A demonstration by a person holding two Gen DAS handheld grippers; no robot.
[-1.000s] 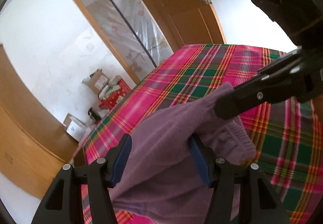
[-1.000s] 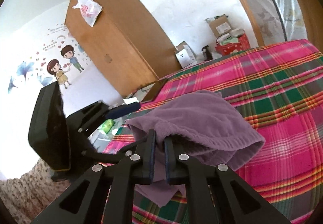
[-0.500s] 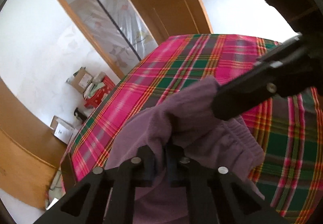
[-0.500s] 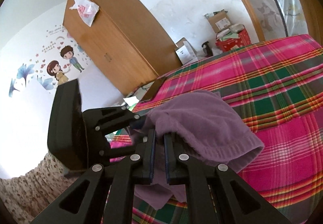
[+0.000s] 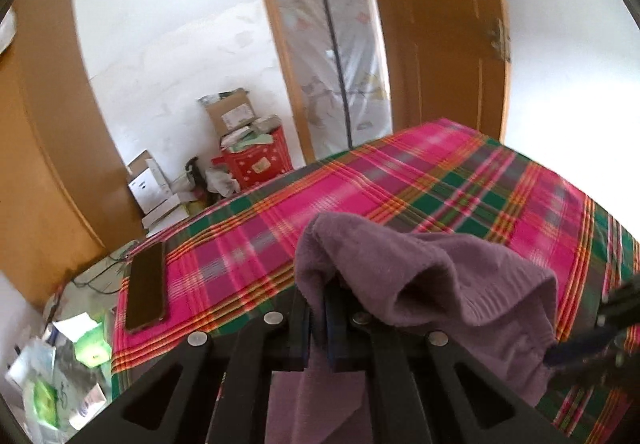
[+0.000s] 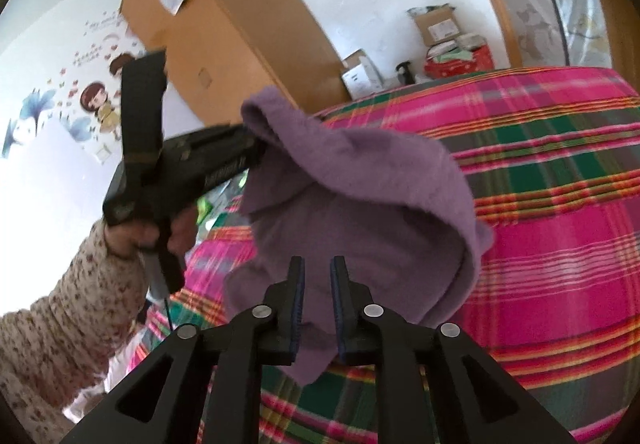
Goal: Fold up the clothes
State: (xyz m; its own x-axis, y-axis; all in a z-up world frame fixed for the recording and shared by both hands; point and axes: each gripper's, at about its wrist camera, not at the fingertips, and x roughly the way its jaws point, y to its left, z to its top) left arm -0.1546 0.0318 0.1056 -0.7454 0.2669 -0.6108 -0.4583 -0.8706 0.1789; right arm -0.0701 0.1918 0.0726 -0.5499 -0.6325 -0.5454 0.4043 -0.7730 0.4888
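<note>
Two grippers we hold above the plaid bed (image 5: 420, 180). The left gripper (image 5: 318, 308) is closed on the purple garment (image 6: 360, 180), which hangs lifted over the bed. The right gripper (image 6: 318, 284) has its fingers a little apart, gripping nothing.

both wrist views sit close behind their tongs, looking forward over the plaid bed (image 5: 432, 180). both share the purple garment (image 6: 360, 180) just ahead and the boxes (image 5: 152, 180) far beyond.
</note>
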